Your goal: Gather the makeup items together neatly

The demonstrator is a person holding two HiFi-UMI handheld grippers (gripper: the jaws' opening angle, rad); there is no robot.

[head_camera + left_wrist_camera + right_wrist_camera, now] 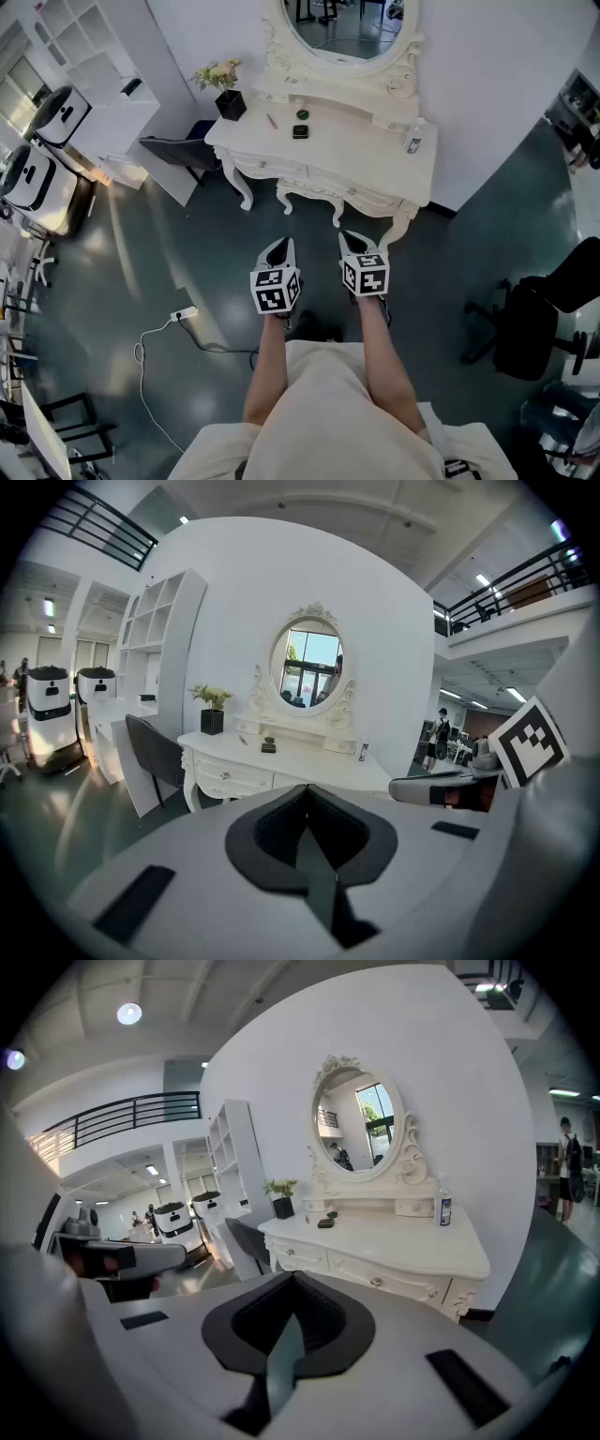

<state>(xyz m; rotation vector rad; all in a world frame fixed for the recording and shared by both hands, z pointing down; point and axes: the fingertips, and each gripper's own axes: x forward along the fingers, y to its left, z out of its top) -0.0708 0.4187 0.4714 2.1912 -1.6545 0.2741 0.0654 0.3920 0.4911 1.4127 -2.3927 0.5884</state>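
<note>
On the white dressing table [356, 155] lie a black compact [300, 131], a small round green item [302, 114] and a thin pink stick [270, 121]; a small bottle [412, 141] stands near its right end. My left gripper [279, 247] and right gripper [353, 242] hang side by side over the floor, short of the table's front. Both are shut and hold nothing. In the left gripper view the shut left gripper [306, 789] faces the table [281, 757]. From the right gripper [293, 1279], the compact [325, 1222] and bottle [443, 1211] show far ahead.
A potted plant [228, 94] sits at the table's left corner, below an oval mirror [342, 28]. A dark chair [178, 150] stands left of the table, with white shelves [94, 56] behind. A power strip [186, 313] and cable lie on the floor. Black office chairs [534, 319] are at the right.
</note>
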